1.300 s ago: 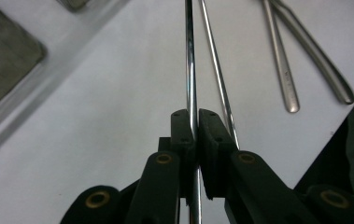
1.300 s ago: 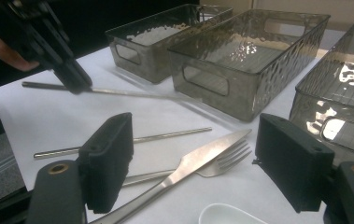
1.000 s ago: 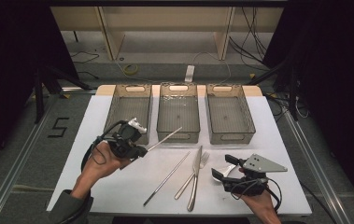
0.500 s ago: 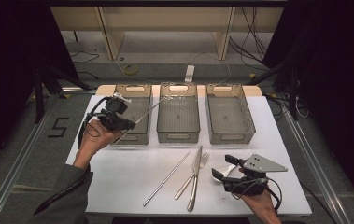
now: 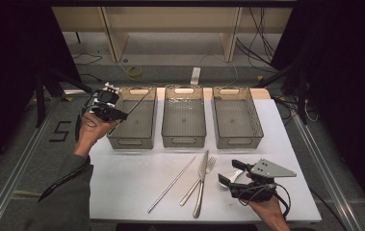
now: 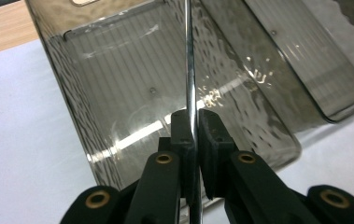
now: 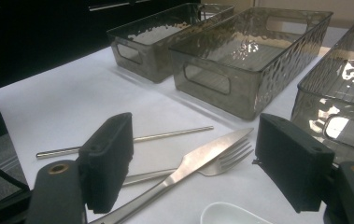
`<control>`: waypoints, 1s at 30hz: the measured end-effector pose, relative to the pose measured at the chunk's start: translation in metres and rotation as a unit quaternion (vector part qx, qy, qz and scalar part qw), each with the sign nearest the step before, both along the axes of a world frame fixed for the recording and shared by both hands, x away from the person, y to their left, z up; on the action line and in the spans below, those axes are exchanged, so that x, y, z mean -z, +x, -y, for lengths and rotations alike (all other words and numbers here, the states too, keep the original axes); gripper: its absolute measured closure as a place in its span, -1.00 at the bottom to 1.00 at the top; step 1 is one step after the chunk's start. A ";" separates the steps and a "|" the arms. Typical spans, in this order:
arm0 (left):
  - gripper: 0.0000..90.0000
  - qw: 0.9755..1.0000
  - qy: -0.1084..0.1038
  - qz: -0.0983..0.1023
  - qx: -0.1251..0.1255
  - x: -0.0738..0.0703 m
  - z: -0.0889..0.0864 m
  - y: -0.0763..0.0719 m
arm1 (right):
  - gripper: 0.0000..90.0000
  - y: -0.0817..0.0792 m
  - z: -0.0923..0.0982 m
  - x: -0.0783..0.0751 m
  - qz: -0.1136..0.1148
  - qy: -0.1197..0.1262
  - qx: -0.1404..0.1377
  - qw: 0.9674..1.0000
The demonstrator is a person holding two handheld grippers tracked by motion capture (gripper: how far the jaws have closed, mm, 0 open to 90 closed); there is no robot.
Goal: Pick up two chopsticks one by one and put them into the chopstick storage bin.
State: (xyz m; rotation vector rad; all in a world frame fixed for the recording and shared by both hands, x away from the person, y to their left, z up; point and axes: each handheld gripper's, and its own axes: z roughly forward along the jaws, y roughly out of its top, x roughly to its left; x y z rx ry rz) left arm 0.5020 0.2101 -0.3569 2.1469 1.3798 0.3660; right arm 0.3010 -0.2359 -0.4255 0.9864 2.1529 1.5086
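Two tongs, left tongs (image 6: 194, 122) clamped on metal chopstick (image 6: 189, 56) over left bin (image 5: 132, 120), right tongs (image 7: 193, 158) wide, empty

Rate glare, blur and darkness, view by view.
High view: dark surround, white table evenly lit. Left gripper view: glare streaks on the smoky bin; the near fingers soft. Right gripper view: bright reflections in the bins; foreground fingers blurred.

bins (image 5: 184, 140): 3 | chopsticks (image 5: 171, 185): 2 | knife (image 5: 201, 185): 1 | fork (image 5: 198, 180): 1 | spoon (image 5: 231, 177): 1
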 end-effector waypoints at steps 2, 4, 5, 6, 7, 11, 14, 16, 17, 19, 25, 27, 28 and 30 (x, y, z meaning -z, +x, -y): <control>0.88 1.000 -0.003 0.002 -0.008 0.003 -0.001 0.003 | -0.36 0.000 0.000 0.000 0.000 0.000 0.000 1.000; 0.88 1.000 -0.005 0.005 -0.015 0.005 -0.003 0.007 | -0.36 0.000 0.000 0.000 0.000 0.002 0.001 1.000; 0.88 1.000 -0.004 0.006 -0.016 0.006 -0.004 0.009 | -0.36 0.000 0.000 0.000 0.000 0.002 0.000 1.000; 0.88 1.000 -0.007 0.006 -0.018 0.007 -0.004 0.010 | -0.36 0.000 0.000 0.000 0.000 0.001 0.000 1.000; 0.88 1.000 -0.008 0.008 -0.019 0.007 -0.005 0.012 | -0.36 0.000 0.000 0.000 0.000 0.001 0.000 1.000; 0.88 1.000 -0.010 0.010 -0.026 0.010 -0.007 0.017 | -0.36 0.000 0.000 0.000 0.000 0.001 0.001 1.000; 0.88 1.000 -0.002 0.011 -0.029 0.013 -0.006 0.020 | -0.36 0.000 0.000 0.000 0.000 0.001 0.000 1.000; 0.88 0.999 -0.003 0.006 -0.032 0.014 -0.007 0.023 | -0.36 0.000 0.000 0.000 0.000 0.001 -0.002 1.000; 0.88 0.999 -0.003 0.005 -0.032 0.016 -0.007 0.025 | -0.36 0.000 0.000 0.000 0.000 0.000 -0.002 1.000; 0.88 0.999 -0.002 0.003 -0.033 0.018 -0.007 0.026 | -0.36 0.000 0.000 0.000 0.000 -0.001 -0.002 1.000; 0.88 0.999 -0.006 -0.001 -0.040 0.025 -0.008 0.030 | -0.36 0.000 0.001 0.000 -0.001 0.001 -0.001 1.000; 0.88 0.999 -0.002 -0.003 -0.039 0.028 -0.007 0.031 | -0.36 0.001 0.000 0.000 -0.002 0.001 -0.001 1.000; 0.88 0.999 -0.003 -0.004 -0.041 0.030 -0.007 0.031 | -0.36 0.001 0.000 0.001 -0.001 0.001 -0.002 1.000; 0.88 0.999 -0.004 -0.007 -0.045 0.033 -0.007 0.033 | -0.36 0.001 -0.001 0.000 -0.002 0.000 -0.002 1.000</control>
